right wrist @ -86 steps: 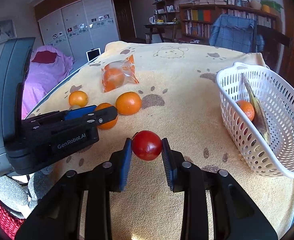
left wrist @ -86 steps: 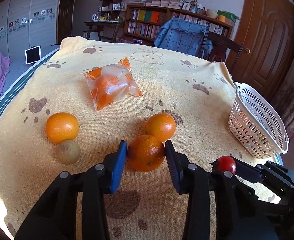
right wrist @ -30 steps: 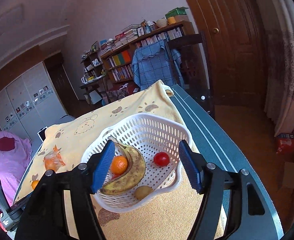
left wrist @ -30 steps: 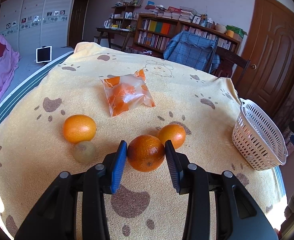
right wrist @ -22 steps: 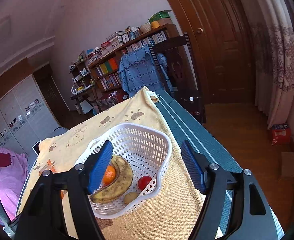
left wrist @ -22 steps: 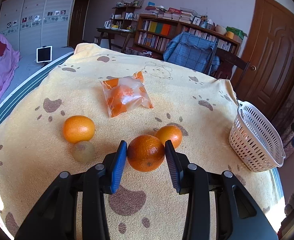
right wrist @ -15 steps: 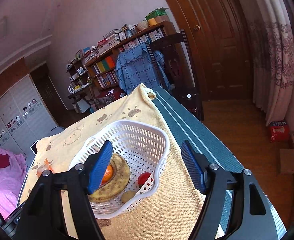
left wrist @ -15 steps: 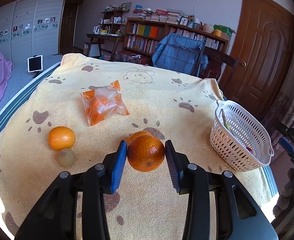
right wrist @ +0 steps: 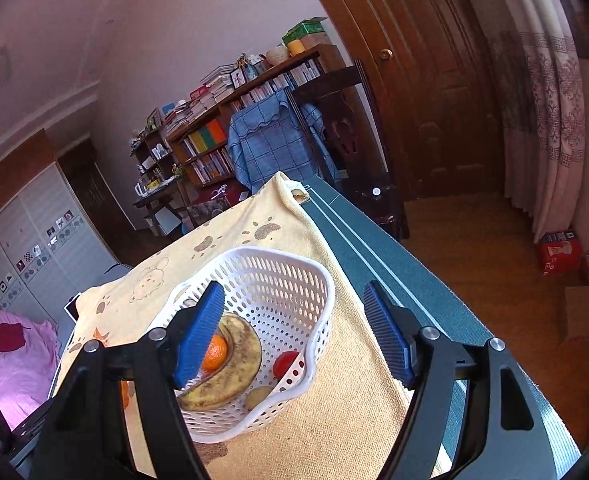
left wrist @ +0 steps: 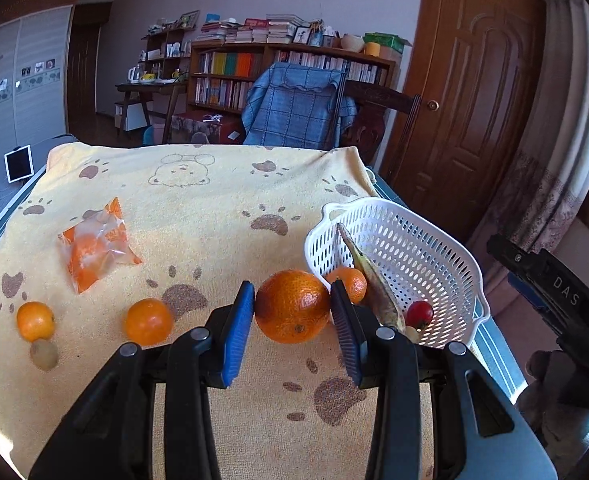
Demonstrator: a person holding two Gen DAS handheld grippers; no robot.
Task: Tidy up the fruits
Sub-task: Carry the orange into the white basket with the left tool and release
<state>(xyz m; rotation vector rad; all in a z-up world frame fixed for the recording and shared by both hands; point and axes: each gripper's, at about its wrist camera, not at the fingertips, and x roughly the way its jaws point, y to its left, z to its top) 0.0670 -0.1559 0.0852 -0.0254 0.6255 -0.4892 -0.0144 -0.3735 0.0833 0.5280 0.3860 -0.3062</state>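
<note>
Orange [left wrist: 293, 306] remains clamped in my left gripper [left wrist: 292, 316], now raised beside the white basket [left wrist: 434, 240]; my right gripper [right wrist: 294, 328] stays spread wide above it.

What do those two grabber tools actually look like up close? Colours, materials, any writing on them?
Both look alike: the left gripper and right gripper have glossy black plastic arms that fork toward the front, joined by round silver bolts. Each finger ends in a flat blue ribbed pad. In the left wrist view, the right gripper's black body shows white letters reading "DAS". No cables or sleeves are visible.
</note>
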